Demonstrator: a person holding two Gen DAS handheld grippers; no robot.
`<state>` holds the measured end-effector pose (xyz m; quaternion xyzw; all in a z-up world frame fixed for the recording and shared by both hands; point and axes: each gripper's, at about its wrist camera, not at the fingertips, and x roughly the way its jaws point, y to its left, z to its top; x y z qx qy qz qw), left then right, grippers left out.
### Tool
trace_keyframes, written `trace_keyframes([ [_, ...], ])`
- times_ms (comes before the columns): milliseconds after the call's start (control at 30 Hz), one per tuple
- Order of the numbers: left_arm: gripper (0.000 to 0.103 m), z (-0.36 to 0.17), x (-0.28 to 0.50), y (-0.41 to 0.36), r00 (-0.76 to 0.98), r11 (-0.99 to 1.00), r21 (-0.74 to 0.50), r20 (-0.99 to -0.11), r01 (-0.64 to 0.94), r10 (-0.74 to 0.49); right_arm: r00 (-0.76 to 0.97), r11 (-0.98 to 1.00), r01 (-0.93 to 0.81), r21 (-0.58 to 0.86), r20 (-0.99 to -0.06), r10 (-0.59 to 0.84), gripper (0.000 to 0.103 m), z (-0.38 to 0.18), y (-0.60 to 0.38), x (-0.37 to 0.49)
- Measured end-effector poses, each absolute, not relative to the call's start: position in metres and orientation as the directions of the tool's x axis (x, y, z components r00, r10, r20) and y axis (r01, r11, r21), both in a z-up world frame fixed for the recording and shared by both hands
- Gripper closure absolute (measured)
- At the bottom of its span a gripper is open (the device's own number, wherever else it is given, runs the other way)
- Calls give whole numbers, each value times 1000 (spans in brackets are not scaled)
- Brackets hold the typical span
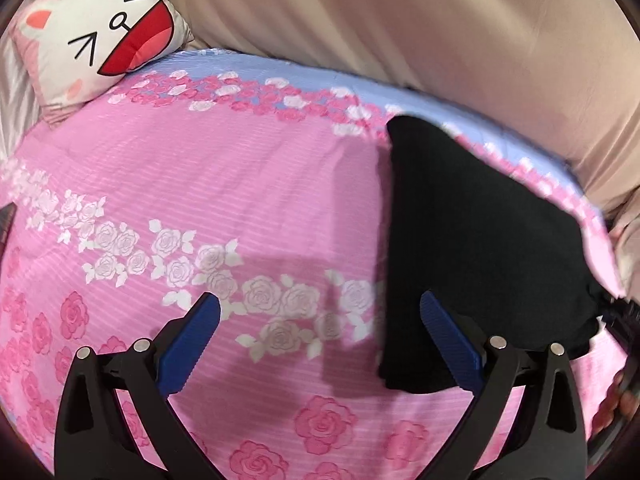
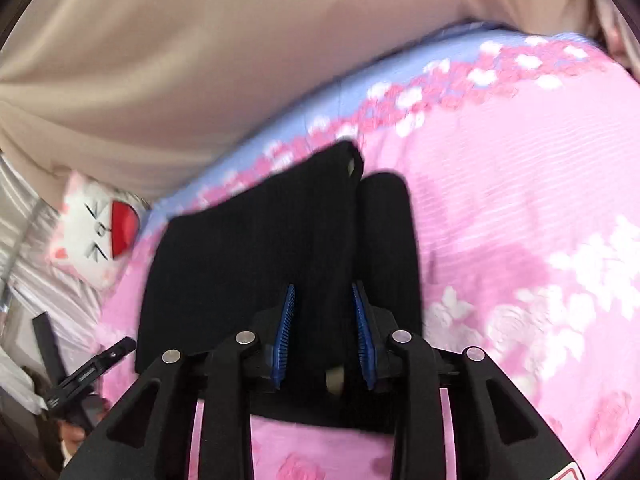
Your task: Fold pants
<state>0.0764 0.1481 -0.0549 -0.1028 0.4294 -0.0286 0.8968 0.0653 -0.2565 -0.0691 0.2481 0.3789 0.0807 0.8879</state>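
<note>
On the pink flowered bedspread (image 1: pixel 240 184) the black pants (image 1: pixel 472 248) lie folded into a flat block near its blue edge. The left gripper (image 1: pixel 320 344) hovers wide and empty, its right finger over the pants' near corner. The right gripper (image 2: pixel 325 336) stands narrow over the pants, blue pads (image 2: pixel 285 332) either side of a ridge of cloth; I cannot tell whether they pinch it. A one-sided lift could drag the layers askew and spoil the fold.
</note>
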Motion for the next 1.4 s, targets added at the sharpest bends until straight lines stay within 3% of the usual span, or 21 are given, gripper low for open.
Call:
trace_keyframes([
  [67, 5, -54, 80, 152, 623, 959, -281, -756, -31, -202, 714, 887, 62, 458, -641, 281, 30, -63, -262, 56],
  [200, 5, -71, 97, 139, 554, 919, -393, -770, -23, -315, 647, 862, 94, 499, -688, 328, 30, -85, -271, 59],
  [333, 5, -82, 107, 108, 533, 910, -412, -759, 51, -374, 628, 777, 104, 621, -647, 433, 29, -112, -268, 61],
  [367, 5, -85, 110, 102, 521, 905, -421, -758, 68, -392, 632, 780, 91, 620, -641, 435, 34, -112, -266, 60],
  [400, 7, -86, 111, 94, 537, 911, -404, -752, 83, -382, 629, 776, 85, 624, -638, 444, 46, -112, -264, 61],
  [433, 29, -86, 113, 88, 548, 913, -390, -742, 116, -386, 629, 762, 77, 643, -624, 463, 55, -111, -264, 62],
  [467, 30, -85, 116, 81, 541, 917, -376, -747, 135, -386, 630, 741, 70, 668, -605, 486, 63, -107, -266, 62],
  [500, 41, -81, 114, 80, 541, 915, -382, -747, 127, -387, 634, 726, 53, 686, -585, 506, 68, -99, -269, 60],
  [533, 57, -76, 113, 82, 537, 908, -399, -742, 127, -401, 639, 713, 34, 700, -564, 523, 70, -94, -270, 58],
  [600, 67, -57, 104, 88, 545, 894, -419, -717, 162, -435, 642, 669, -18, 743, -504, 578, 75, -75, -275, 45],
  [700, 70, -36, 80, 99, 524, 859, -471, -689, 201, -500, 643, 669, -65, 740, -482, 595, 75, -55, -274, 19],
  [800, 67, -34, 47, 103, 478, 845, -489, -702, 216, -528, 627, 682, -23, 731, -521, 579, 73, -65, -282, -11],
  [833, 59, -39, 37, 103, 466, 852, -479, -716, 214, -520, 617, 694, 7, 720, -549, 563, 71, -77, -286, -17],
  [900, 43, -63, 25, 94, 460, 904, -389, -779, 178, -426, 576, 747, 102, 657, -651, 494, 51, -108, -292, -25],
  [967, 38, -74, 20, 92, 475, 939, -306, -810, 158, -344, 603, 682, 121, 721, -599, 526, 51, -112, -303, -38],
  [1067, 38, -53, 12, 90, 544, 947, -266, -775, 182, -322, 690, 777, 119, 618, -614, 382, 49, -73, -309, -47],
  [1100, 33, -38, 9, 86, 601, 959, -209, -748, 190, -282, 704, 803, 107, 587, -615, 356, 48, -62, -308, -46],
  [1133, 19, -29, 8, 83, 641, 967, -167, -725, 192, -253, 716, 817, 84, 570, -605, 349, 48, -49, -307, -42],
  [1200, 7, -13, 7, 70, 705, 973, -98, -675, 208, -219, 720, 817, 44, 575, -585, 372, 48, -38, -303, -30],
  [1367, 7, -19, 18, 42, 696, 968, -56, -684, 246, -216, 643, 879, -28, 477, -665, 381, 49, -52, -265, 32],
  [1400, 7, -26, 20, 38, 678, 968, -47, -705, 247, -208, 618, 879, -14, 477, -686, 382, 56, -61, -262, 41],
])
